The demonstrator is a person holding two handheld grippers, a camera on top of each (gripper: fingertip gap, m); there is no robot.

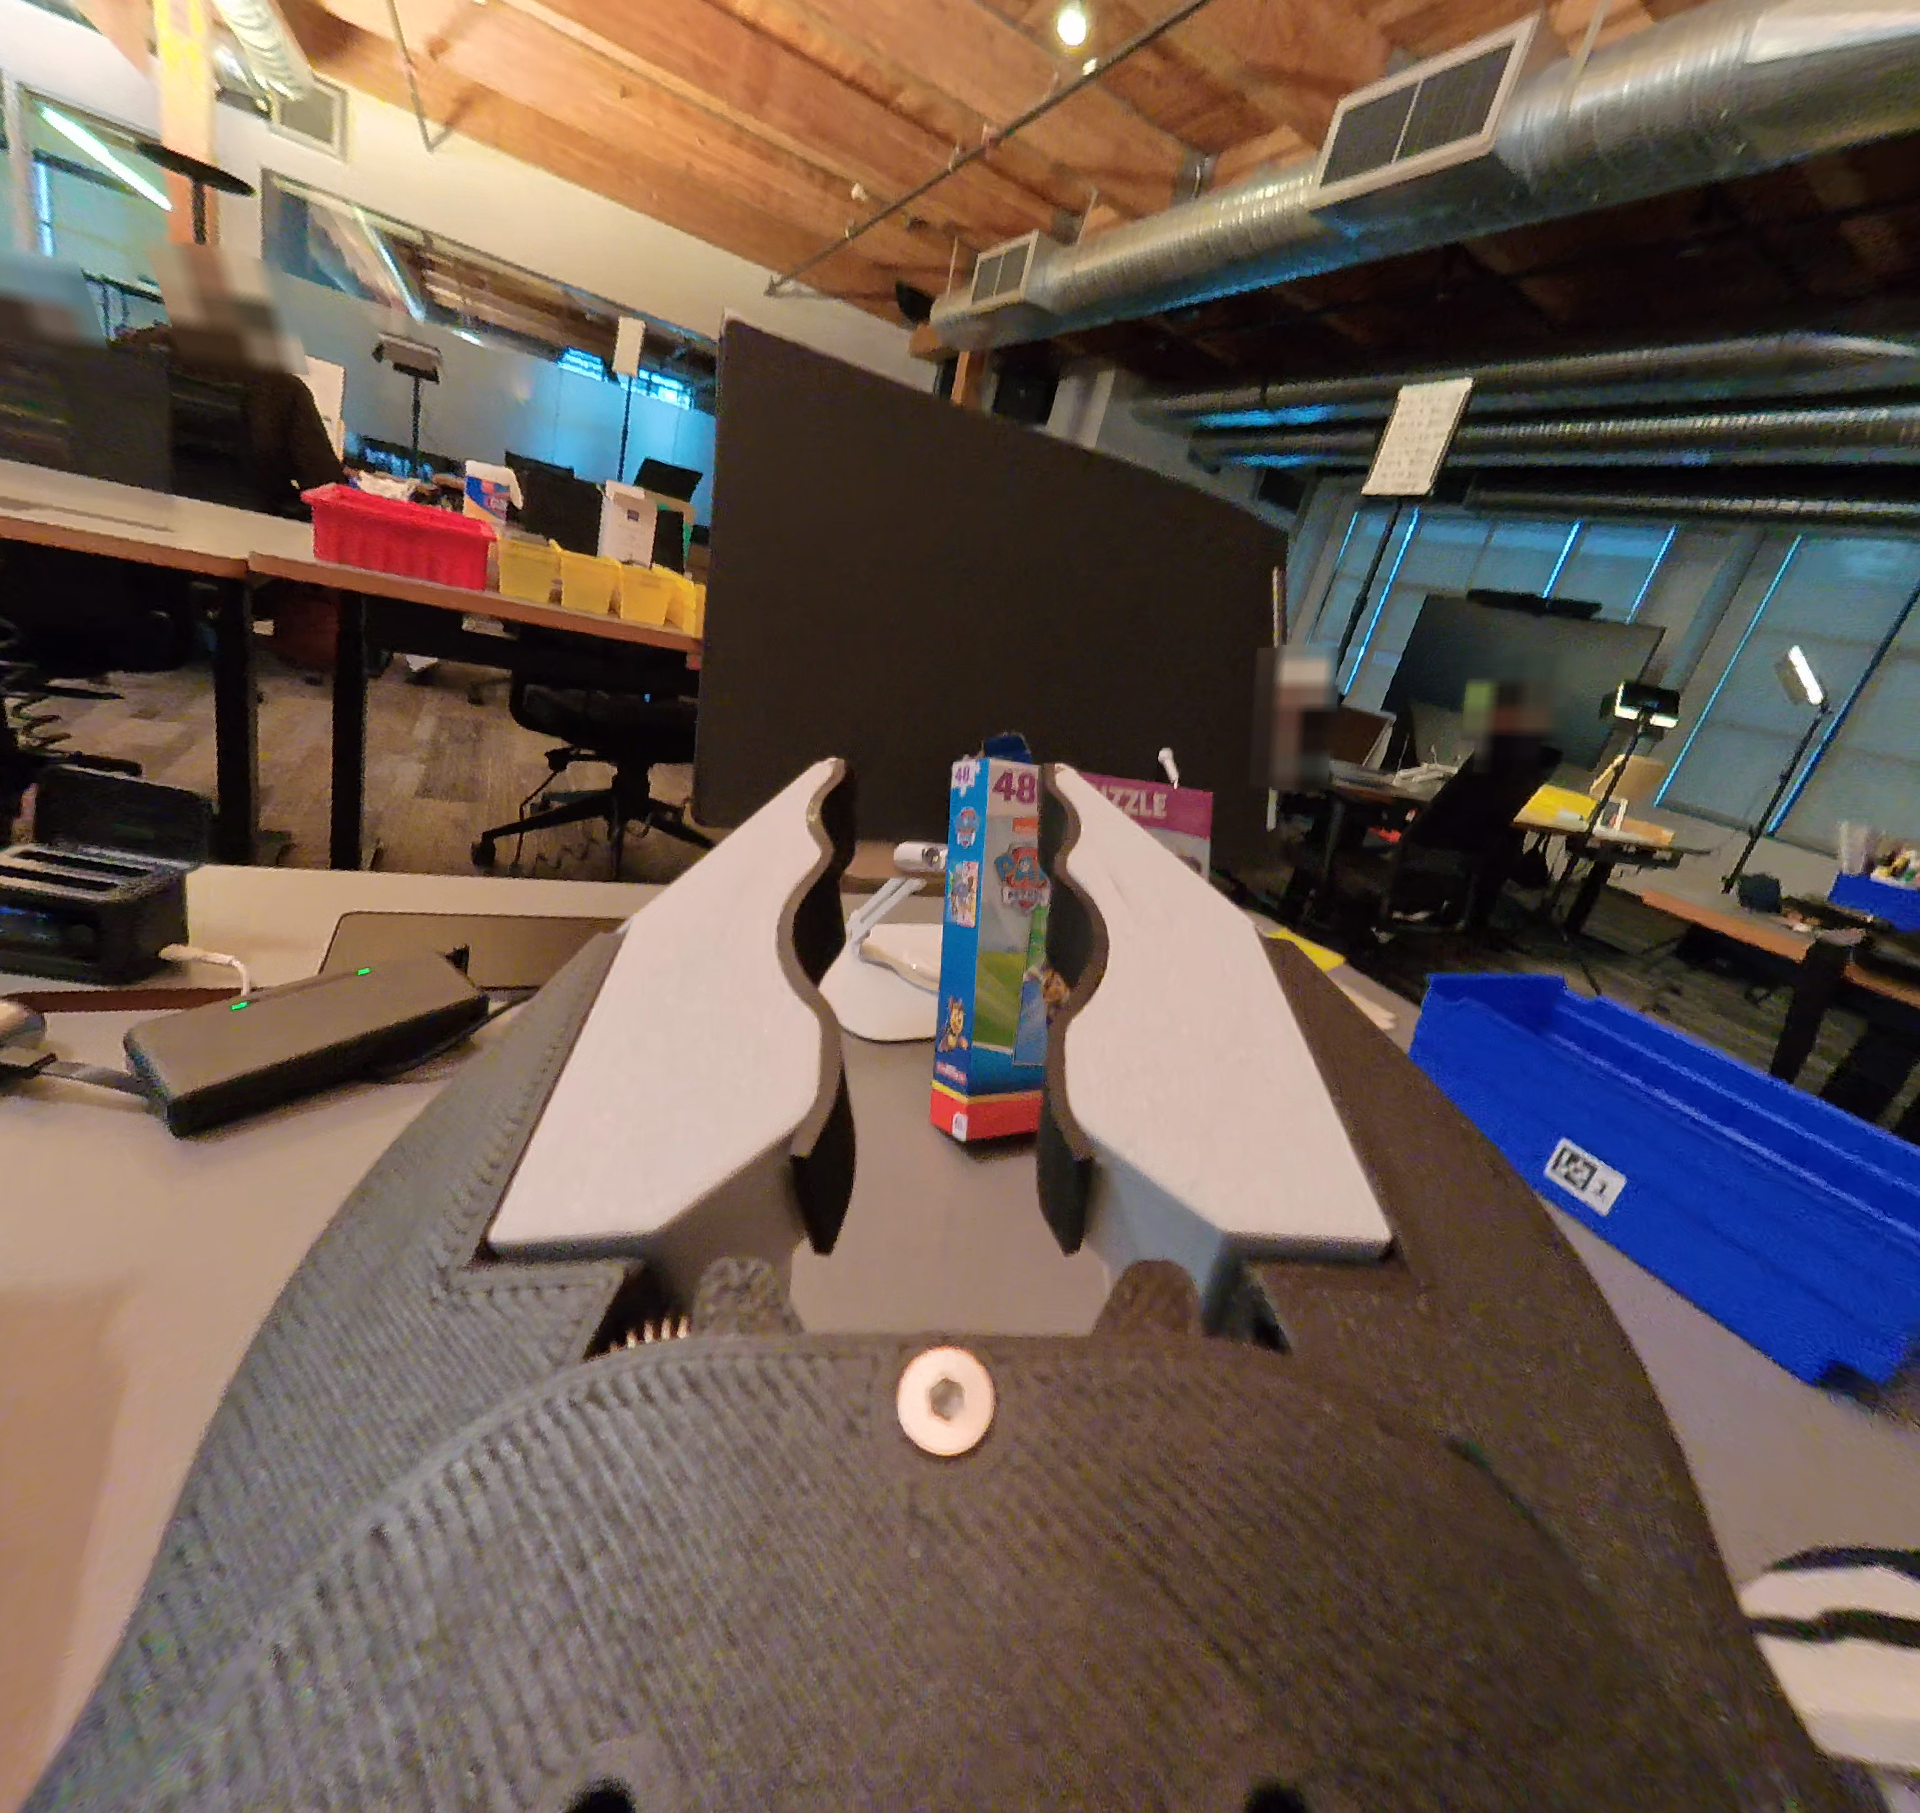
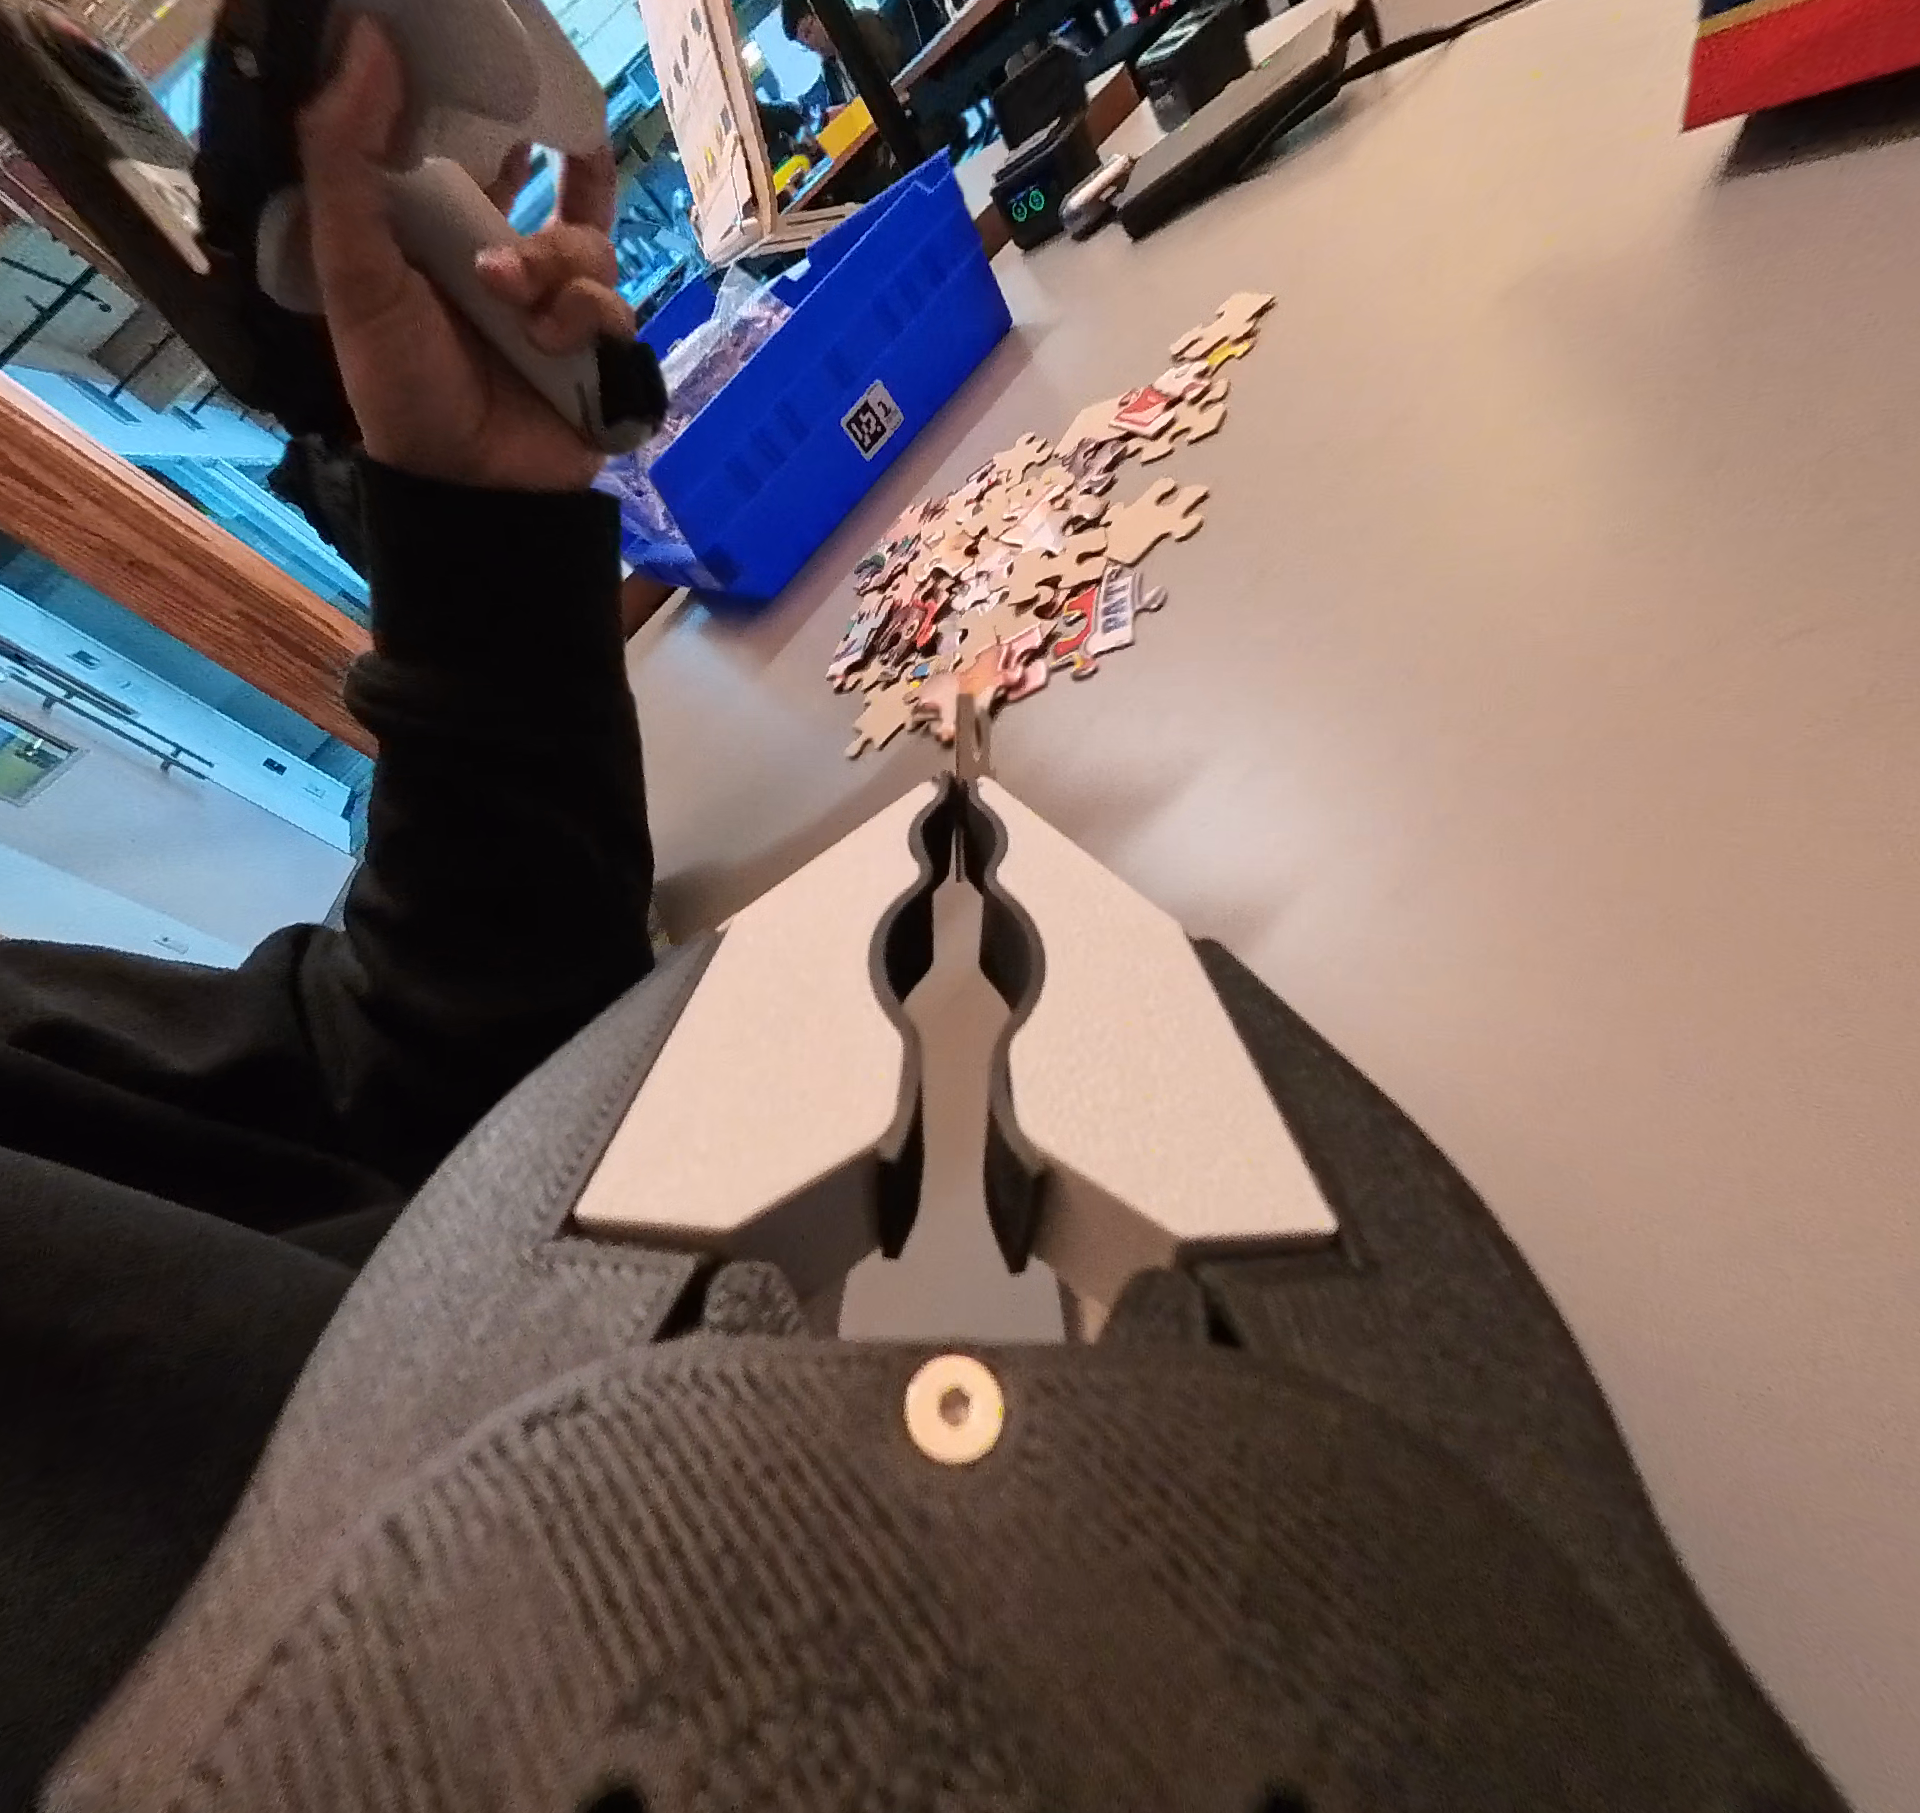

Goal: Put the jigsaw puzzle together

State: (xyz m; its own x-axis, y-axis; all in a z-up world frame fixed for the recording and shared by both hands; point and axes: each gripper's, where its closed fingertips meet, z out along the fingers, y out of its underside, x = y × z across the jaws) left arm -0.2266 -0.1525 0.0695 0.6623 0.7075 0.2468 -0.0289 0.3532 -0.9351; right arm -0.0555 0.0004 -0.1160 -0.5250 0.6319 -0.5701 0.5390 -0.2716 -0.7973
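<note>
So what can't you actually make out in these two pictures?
- Puzzle box, left wrist view: its right part is hidden behind the right finger, so contact there is unclear.
- Puzzle piece pinched by the right gripper, right wrist view: edge-on and blurred, picture unreadable.
- Blue bin, right wrist view: contents partly hidden by the hand.

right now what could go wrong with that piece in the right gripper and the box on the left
1. The right gripper pinches a puzzle piece edge-on at its very tips; it may slip out or flick the puzzle pile.
2. The upright puzzle box stands between the left gripper's open fingers; a nudge could tip it.
</note>
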